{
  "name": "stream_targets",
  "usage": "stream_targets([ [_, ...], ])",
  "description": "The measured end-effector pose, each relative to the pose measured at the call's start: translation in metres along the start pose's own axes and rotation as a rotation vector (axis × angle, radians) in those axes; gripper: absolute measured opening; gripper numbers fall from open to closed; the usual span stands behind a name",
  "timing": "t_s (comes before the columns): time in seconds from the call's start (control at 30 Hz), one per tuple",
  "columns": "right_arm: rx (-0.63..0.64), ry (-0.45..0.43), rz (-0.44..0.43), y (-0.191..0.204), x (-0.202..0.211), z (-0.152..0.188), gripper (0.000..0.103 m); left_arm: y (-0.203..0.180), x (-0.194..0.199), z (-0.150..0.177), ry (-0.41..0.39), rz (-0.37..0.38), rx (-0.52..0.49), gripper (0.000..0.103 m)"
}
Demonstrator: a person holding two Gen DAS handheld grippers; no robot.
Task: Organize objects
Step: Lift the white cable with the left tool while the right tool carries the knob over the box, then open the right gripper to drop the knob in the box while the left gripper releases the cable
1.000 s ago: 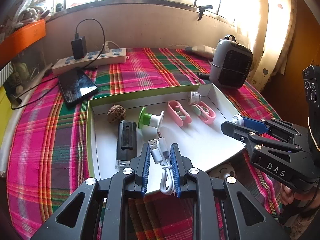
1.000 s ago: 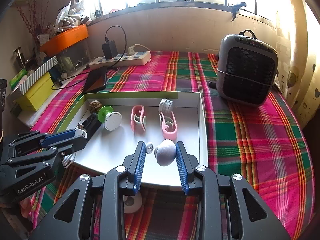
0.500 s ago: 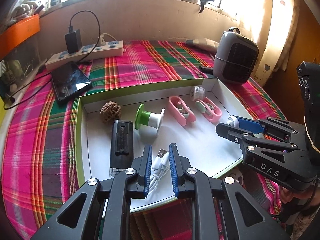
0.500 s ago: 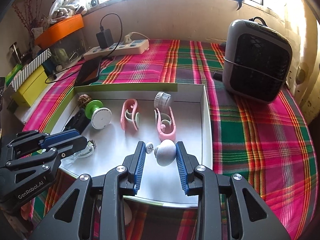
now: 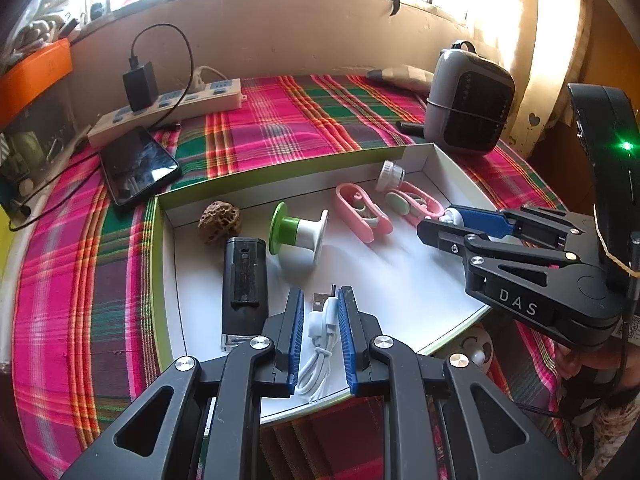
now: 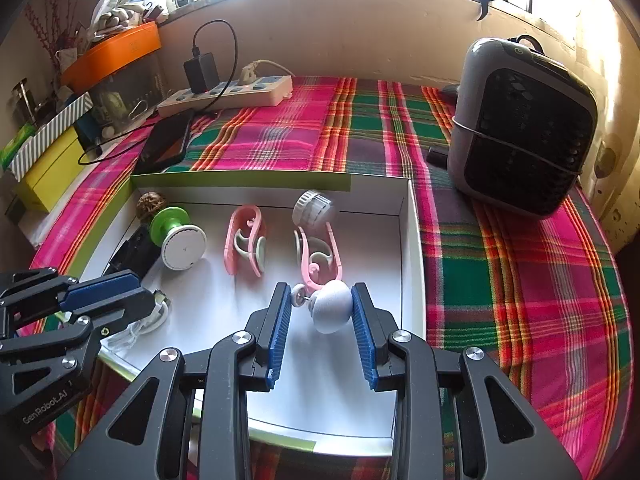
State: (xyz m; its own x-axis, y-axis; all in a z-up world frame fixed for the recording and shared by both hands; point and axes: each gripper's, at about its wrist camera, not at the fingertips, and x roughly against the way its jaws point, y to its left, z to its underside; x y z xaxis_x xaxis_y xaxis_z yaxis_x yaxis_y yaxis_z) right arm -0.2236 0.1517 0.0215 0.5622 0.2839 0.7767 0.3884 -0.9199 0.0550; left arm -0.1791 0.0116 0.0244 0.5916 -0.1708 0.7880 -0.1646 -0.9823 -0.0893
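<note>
A white shallow box [image 5: 404, 292] with green rims lies on the plaid cloth. My left gripper [image 5: 319, 304] is shut on a coiled white USB cable [image 5: 322, 332] over the box's near edge. My right gripper [image 6: 321, 300] is shut on a small white rounded object with a pin and disc [image 6: 330, 308] low over the box's right part [image 6: 372, 400]. In the box lie a walnut [image 5: 219, 220], a black device [image 5: 244, 280], a green-and-white spool [image 5: 298, 236], two pink clips [image 5: 362, 212] [image 6: 318, 256] and a white cap [image 6: 312, 206].
A grey heater [image 6: 520, 136] stands right of the box. A phone [image 5: 136, 164] and a power strip with charger [image 5: 168, 104] lie behind it. Orange and yellow boxes [image 6: 112, 52] stand at the far left. A white round object [image 5: 476, 350] lies under the box's near corner.
Both grippers have moved forward over the box with their objects held. The cable now hangs lower, near the box floor.
</note>
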Motion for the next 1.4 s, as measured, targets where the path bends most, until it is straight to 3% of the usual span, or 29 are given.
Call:
stream_targets([
  [0.43,0.022,-0.024,0.016,-0.001,-0.007,-0.007,0.032,0.002,-0.007,0.0,0.041,-0.03,-0.007,0.017],
  [1.13,0.017,-0.036,0.023,0.0,-0.005,-0.006,0.032,0.011,-0.012,-0.002,0.014,-0.12,0.02,0.017],
  [1.27,0.016,-0.04,0.019,0.001,-0.002,-0.005,0.04,0.011,-0.011,-0.002,0.014,-0.115,0.034,0.017],
  [1.4,0.022,-0.046,0.026,0.002,0.002,-0.004,0.04,0.01,-0.011,-0.002,0.015,-0.113,0.037,0.017],
])
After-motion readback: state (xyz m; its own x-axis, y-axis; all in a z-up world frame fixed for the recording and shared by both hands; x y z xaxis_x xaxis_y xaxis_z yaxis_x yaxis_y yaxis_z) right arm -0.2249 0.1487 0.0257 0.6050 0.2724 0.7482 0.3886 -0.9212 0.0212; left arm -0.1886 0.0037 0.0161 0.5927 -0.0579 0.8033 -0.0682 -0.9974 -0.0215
